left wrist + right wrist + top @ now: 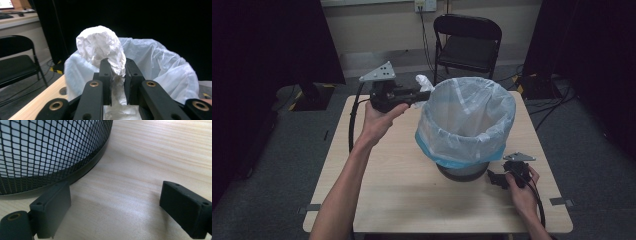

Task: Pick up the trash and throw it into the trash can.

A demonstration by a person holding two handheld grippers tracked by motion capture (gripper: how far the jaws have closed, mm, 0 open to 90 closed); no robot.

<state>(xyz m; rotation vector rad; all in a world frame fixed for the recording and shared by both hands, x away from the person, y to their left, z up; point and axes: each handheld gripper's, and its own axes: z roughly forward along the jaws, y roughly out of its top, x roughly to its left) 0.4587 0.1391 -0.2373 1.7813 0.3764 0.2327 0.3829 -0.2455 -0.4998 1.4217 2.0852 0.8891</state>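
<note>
A black mesh waste bin lined with a white and blue plastic bag stands on the wooden table. My left gripper is held at the bin's far left rim, shut on a crumpled white paper wad. In the left gripper view the wad sticks up between the jaws of my left gripper, with the bag's open mouth just behind. My right gripper rests low on the table by the bin's base, open. In the right gripper view its jaws stand wide apart over bare wood beside the mesh wall.
A black folding chair stands behind the table. Cables lie on the floor at the right. A power socket is on the back wall. Dark curtains hang at both sides.
</note>
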